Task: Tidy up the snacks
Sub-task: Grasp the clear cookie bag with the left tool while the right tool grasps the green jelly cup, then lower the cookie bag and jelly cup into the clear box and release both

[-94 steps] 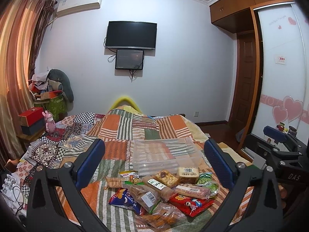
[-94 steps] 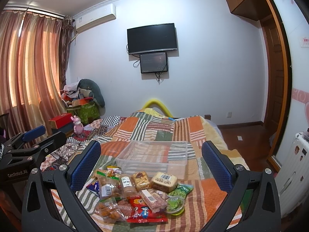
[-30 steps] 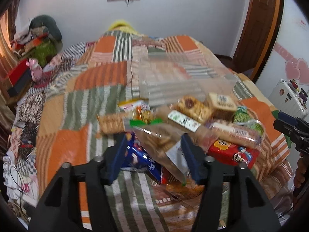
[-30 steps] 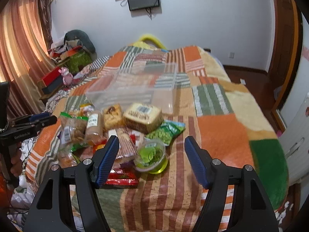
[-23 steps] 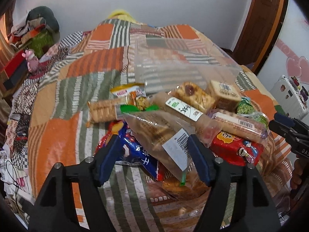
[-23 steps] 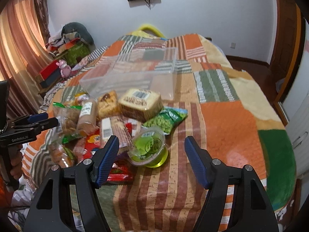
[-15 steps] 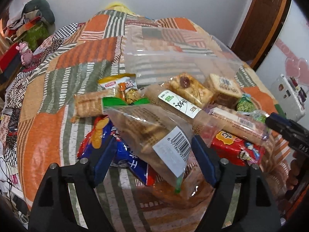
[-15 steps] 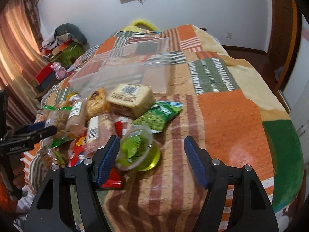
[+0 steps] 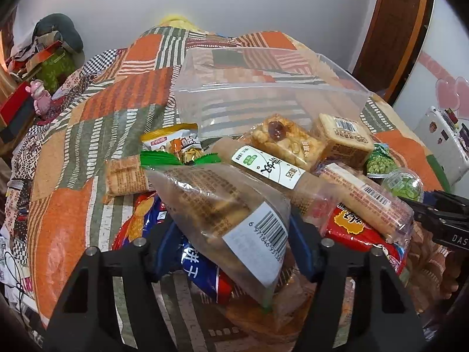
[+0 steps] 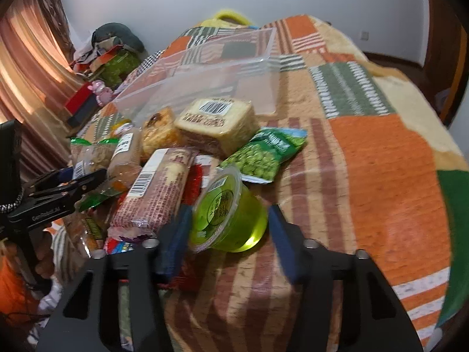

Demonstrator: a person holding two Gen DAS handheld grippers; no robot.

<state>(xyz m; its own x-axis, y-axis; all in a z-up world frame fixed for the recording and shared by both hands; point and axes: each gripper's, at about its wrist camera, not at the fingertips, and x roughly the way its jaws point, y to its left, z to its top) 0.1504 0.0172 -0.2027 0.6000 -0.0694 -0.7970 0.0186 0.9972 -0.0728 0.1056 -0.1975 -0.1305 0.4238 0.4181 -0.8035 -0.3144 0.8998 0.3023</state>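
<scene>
A pile of snack packets lies on the patchwork bedspread in front of an empty clear plastic bin (image 9: 263, 88), which also shows in the right wrist view (image 10: 211, 67). My left gripper (image 9: 231, 234) is open, its jaws on either side of a clear bag of brown biscuits (image 9: 222, 211) with a barcode label. My right gripper (image 10: 228, 228) is open, its jaws on either side of a green jelly cup (image 10: 228, 214). A green pea packet (image 10: 263, 152), a wrapped cake block (image 10: 217, 123) and a long biscuit pack (image 10: 158, 187) lie close by.
A blue and red chip bag (image 9: 193, 267) and a red packet (image 9: 360, 231) lie under the pile. The bed's right edge drops toward a wooden door (image 9: 390, 29). A side table with a red box (image 10: 79, 99) and clutter stands left of the bed.
Both grippers have come down and forward to the pile. The left jaws now flank the biscuit bag, the right jaws now flank the jelly cup and have narrowed.
</scene>
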